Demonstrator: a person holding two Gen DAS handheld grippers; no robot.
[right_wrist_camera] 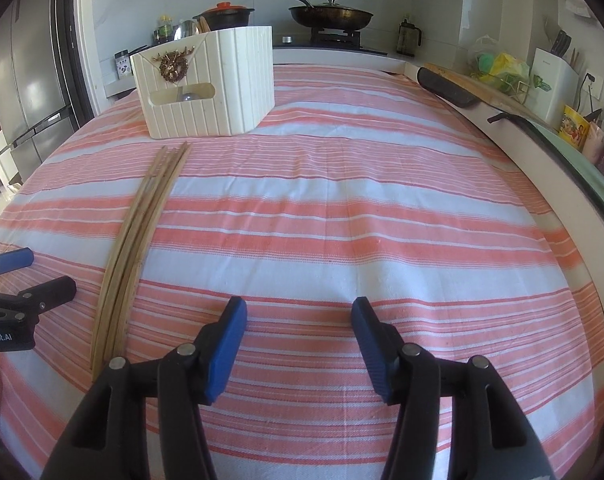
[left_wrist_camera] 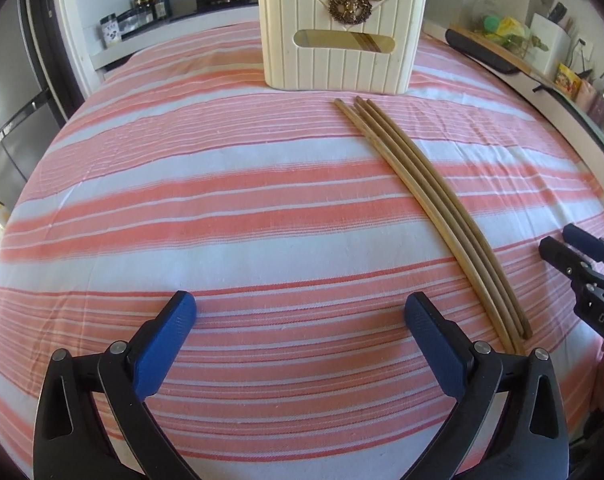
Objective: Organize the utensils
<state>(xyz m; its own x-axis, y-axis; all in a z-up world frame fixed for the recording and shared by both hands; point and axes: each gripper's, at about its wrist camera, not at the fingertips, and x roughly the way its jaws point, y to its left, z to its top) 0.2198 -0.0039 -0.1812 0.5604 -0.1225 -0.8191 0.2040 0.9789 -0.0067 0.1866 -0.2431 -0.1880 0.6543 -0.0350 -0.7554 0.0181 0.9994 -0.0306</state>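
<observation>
Left wrist view: four long, thin wooden chopsticks point(left_wrist_camera: 430, 208) lie bunched together on the pink-and-white striped cloth point(left_wrist_camera: 241, 208), running from lower right up toward the cream ribbed holder point(left_wrist_camera: 342, 32) at top centre, which wears a gold stag-head badge point(left_wrist_camera: 349, 5). The left gripper point(left_wrist_camera: 299, 312) hangs wide open over bare cloth, nothing between its blue pads. On the right wrist view, the right gripper point(right_wrist_camera: 299, 320) stands partly open and empty too, chopsticks at left. Lettering on the gripper bodies reads "DAS" and "nRobot.AI".
</observation>
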